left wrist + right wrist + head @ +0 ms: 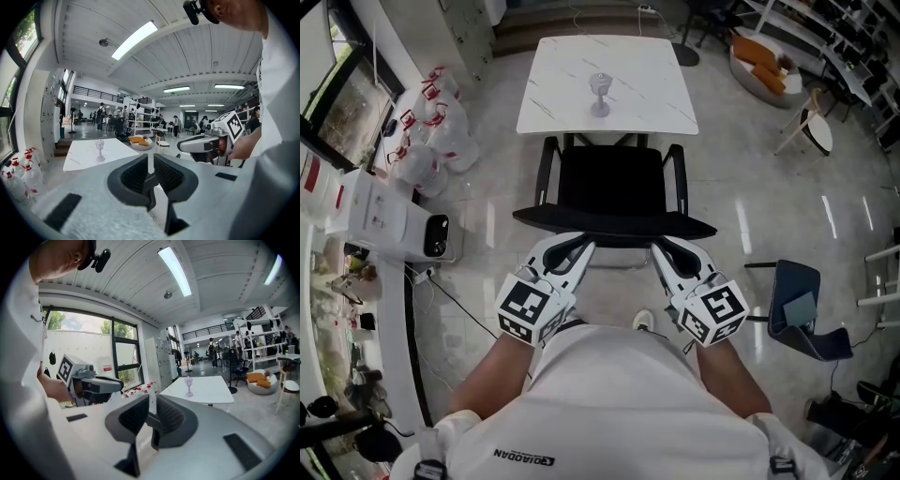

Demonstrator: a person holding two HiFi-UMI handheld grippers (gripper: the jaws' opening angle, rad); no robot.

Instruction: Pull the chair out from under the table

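A: Glossy grey floor [769,187] spreads round a white marble table [572,84] with 1 small clear ornament [599,96] standing on it. Where does the chair sit?

B: The black chair [614,187] stands on the near side of the table with its back turned to the person. Its seat shows whole, and the tips of its 2 armrests reach about to the table's near edge.

A: And the 2 grippers?

B: Both are at the top edge of the backrest. The left gripper [581,246] is toward its left end and the right gripper [661,246] toward its right end, well apart from each other.

A: Are the jaws clamped?

B: No. Each gripper view shows its 2 dark pads parted by a narrow slit, with the chair's black top edge down in that slit. The grip looks released, though the edge lies close against 1 pad.

A: Anything else nearby?

B: Pale bags [431,122] with red trim lie left of the table. A blue chair [797,309] stands at the right, well apart.
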